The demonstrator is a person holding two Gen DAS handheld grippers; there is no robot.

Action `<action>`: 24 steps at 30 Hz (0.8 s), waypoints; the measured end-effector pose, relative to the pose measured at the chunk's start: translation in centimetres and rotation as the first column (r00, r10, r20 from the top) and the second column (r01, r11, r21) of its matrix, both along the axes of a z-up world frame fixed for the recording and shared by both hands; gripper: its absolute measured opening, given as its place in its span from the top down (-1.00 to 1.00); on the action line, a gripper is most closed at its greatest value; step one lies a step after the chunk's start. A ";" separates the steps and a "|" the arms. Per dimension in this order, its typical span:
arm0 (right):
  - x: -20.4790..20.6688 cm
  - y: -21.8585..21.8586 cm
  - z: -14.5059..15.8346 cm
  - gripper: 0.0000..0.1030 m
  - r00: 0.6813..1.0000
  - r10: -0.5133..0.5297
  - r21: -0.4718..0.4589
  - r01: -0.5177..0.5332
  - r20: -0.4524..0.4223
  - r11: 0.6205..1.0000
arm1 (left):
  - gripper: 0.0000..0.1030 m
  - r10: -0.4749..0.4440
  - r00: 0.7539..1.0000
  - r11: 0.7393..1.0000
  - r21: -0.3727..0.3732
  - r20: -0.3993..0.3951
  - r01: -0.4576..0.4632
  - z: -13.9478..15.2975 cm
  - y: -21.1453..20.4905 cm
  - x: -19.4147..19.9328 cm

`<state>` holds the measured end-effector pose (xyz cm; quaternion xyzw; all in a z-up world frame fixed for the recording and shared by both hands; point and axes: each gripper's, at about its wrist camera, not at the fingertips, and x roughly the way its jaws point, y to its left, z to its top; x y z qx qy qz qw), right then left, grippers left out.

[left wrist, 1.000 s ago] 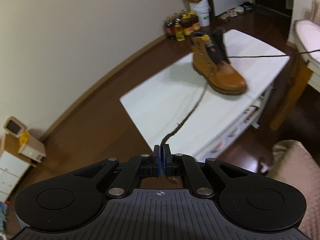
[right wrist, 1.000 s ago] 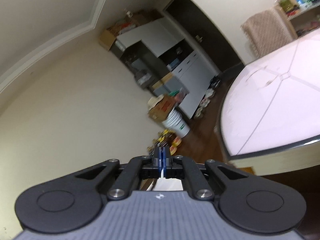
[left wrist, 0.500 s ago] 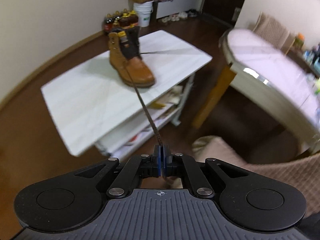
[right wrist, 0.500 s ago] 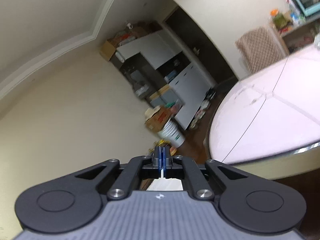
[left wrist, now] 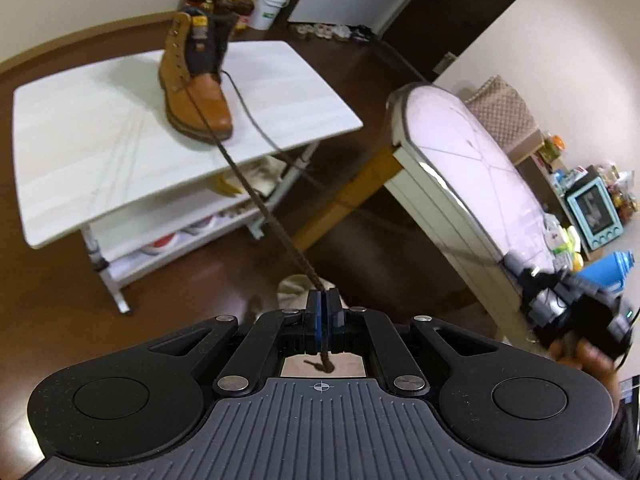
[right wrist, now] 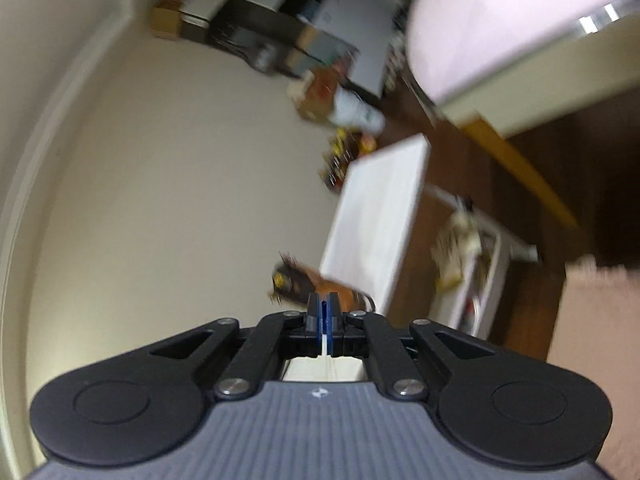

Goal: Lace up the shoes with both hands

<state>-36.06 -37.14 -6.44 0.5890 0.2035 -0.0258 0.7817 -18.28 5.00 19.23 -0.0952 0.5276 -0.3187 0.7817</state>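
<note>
the left gripper had its jaws pressed together on a dark brown lace, whose knotted end hung just behind the pads. from there the lace ran taut, up and away over the floor, to a tan ankle boot standing upright on a low white table, toe toward the table's near edge, roughly midway along it. a second strand of lace left the boot's throat, crossed the table top and dropped over the near edge toward the right side of the left wrist view, where the right gripper appeared blurred in a hand. the right wrist view was rolled and smeared by motion; the jaws of that gripper stood closed, pad against pad, and the strand possibly ended between them, though no lace could be made out there. the boot showed just beyond those fingertips, beside the table's edge. a round pale table stood to the right of the low one.
</note>
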 end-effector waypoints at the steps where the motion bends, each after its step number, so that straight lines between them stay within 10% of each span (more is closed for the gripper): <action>1: -0.4 0.3 -0.5 0.95 1.000 0.003 0.011 -0.002 -0.008 1.000 | 0.96 -0.009 1.000 1.000 -0.005 -0.004 0.009 -0.3 -0.4 0.1; 15: -0.8 3.1 -2.9 0.95 0.994 0.085 0.065 -0.081 -0.062 0.995 | 0.96 -0.061 0.998 0.998 -0.021 -0.034 0.061 -2.4 -2.0 0.7; 24: 3.2 0.2 0.5 0.95 1.000 0.010 -0.120 -0.010 0.000 0.993 | 0.95 0.004 0.990 0.988 0.154 0.144 -0.026 -0.1 3.1 8.0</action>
